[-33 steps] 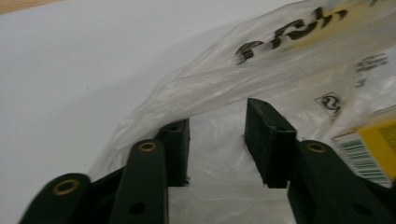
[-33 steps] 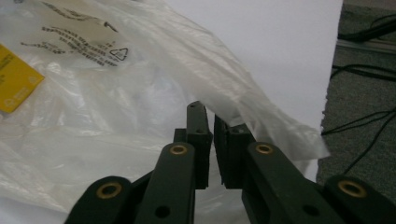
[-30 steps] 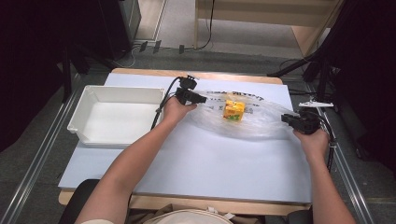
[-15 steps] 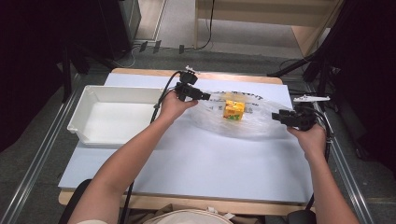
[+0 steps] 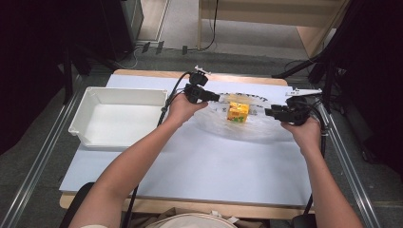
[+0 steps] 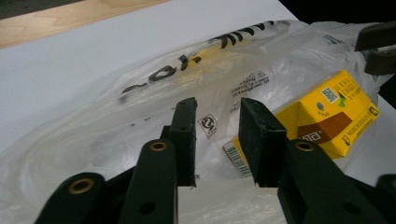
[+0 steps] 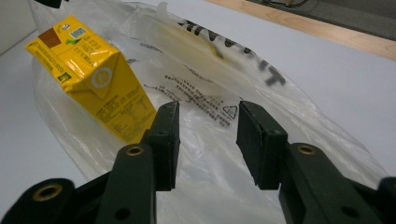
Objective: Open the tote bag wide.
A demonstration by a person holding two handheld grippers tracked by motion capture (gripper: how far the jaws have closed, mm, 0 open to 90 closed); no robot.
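White table over grey floor. Crinkled clear bag (black print) at 12 o'clock, yellow carton on it. Left gripper at 10, right gripper at 2: jaws have just been closing, apart, clamping nothing. Tray at 9.

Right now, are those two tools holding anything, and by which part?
Nothing is held. The left tool and right tool both stand open over the clear plastic bag, beside the yellow carton.

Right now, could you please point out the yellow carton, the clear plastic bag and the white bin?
yellow carton (image 5: 237,111), high view, its top face.
clear plastic bag (image 7: 210,154), right gripper view, film between the jaws.
white bin (image 5: 78,121), high view, its left wall.
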